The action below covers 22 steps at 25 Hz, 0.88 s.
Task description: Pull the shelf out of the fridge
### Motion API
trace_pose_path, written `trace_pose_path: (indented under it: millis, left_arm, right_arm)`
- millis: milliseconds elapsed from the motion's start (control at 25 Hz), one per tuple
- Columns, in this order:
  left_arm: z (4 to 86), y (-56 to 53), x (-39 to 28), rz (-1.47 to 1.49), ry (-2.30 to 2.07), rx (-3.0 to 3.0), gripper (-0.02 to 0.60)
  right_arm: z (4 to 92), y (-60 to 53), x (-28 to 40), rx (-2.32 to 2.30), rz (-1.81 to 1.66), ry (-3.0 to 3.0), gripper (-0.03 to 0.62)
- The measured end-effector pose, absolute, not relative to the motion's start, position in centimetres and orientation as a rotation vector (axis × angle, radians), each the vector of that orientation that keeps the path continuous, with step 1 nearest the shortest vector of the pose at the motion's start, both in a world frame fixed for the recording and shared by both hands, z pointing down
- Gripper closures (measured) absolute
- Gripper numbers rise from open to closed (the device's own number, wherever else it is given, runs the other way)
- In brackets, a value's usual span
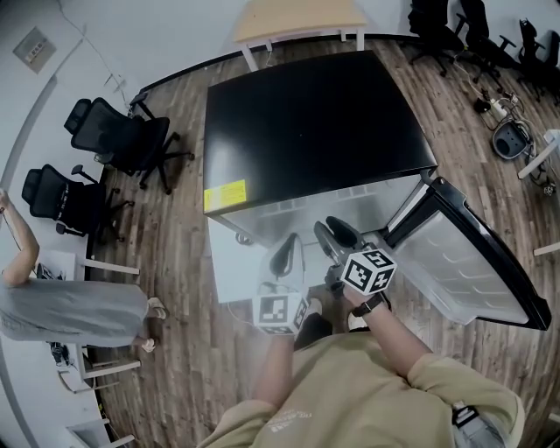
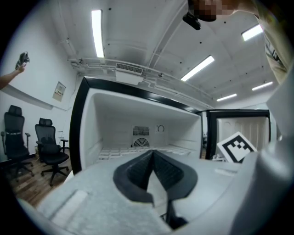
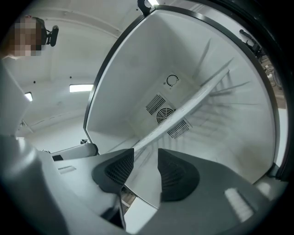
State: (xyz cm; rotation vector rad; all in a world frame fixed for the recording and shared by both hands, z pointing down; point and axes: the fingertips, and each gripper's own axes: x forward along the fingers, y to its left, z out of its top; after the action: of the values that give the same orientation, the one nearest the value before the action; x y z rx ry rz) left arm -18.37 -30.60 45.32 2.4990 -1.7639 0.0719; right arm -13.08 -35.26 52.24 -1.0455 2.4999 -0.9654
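Note:
The black fridge point(image 1: 306, 114) stands open, its door point(image 1: 464, 262) swung out to the right. A frosted clear shelf point(image 1: 245, 262) sticks out of its front, and in the right gripper view the shelf point(image 3: 193, 103) runs as a pale bar slanting into the white cavity. My right gripper point(image 3: 145, 158) is open with the shelf's near edge in the gap between the pads. In the head view that right gripper point(image 1: 337, 234) sits over the shelf's right side. My left gripper point(image 2: 152, 153) has its tips together on a pale sliver of shelf, and in the head view the left gripper point(image 1: 284, 254) is at the shelf's middle.
A person in grey point(image 1: 70, 311) stands at the left by two black office chairs point(image 1: 122, 140). A light wooden table point(image 1: 297, 17) is behind the fridge. More chairs point(image 1: 437, 26) and gear stand at the back right on the wood floor.

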Motion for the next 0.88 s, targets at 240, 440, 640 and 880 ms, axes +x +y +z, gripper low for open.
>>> trace_pose_path:
  millis: [240, 440, 640, 880]
  left_arm:
    - [45.5, -30.6, -19.1, 0.097, -1.785, 2.485, 0.58]
    - [45.5, -30.4, -19.8, 0.103, -1.8, 2.483, 0.58]
    - [45.5, -30.0, -20.4, 0.107, -1.811, 2.481, 0.58]
    - [45.1, -29.5, -21.5, 0.033, -1.807, 2.446, 0.58]
  right_arm:
    - [52.6, -36.8, -13.7, -0.995, -1.071, 2.339, 0.356]
    - [51.8, -39.6, -13.5, -0.931, -1.186, 2.096, 0.308]
    - [51.8, -42.8, -12.7, -0.912, -1.299, 1.829, 0.263]
    - [51.3, -45.2, -12.5, -0.897, -1.296, 1.721, 0.272]
